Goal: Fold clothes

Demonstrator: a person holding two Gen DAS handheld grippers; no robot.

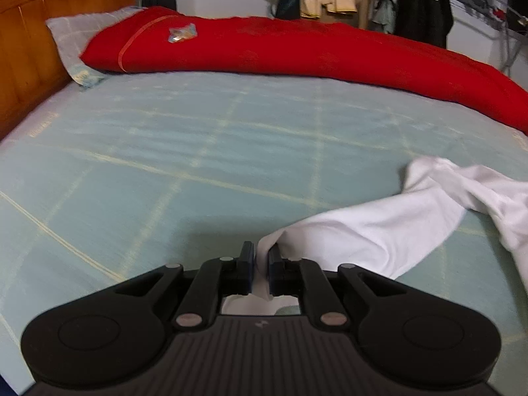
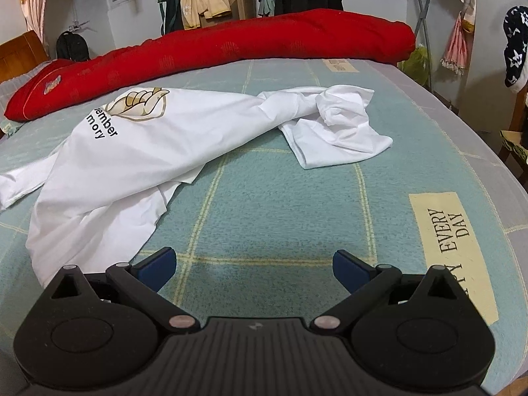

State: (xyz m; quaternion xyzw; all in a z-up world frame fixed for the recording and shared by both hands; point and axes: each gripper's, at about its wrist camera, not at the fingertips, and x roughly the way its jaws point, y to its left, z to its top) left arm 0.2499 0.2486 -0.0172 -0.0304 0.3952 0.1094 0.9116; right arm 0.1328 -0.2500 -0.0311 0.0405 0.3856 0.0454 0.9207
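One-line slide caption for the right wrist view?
Open right gripper hovers over the green checked bedsheet, facing a crumpled white T-shirt and a rolled red quilt.

Open green checked bedsheet [image 2: 280,178] is offered at 12 o'clock; passage is blocked by the crumpled white T-shirt [image 2: 158,142] at 10 o'clock and the red quilt [image 2: 231,46] beyond.

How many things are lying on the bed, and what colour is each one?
White: 1, the T-shirt
Red: 1, the rolled quilt
Pale checked: 1, the pillow
Total: 3 on the green bedsheet
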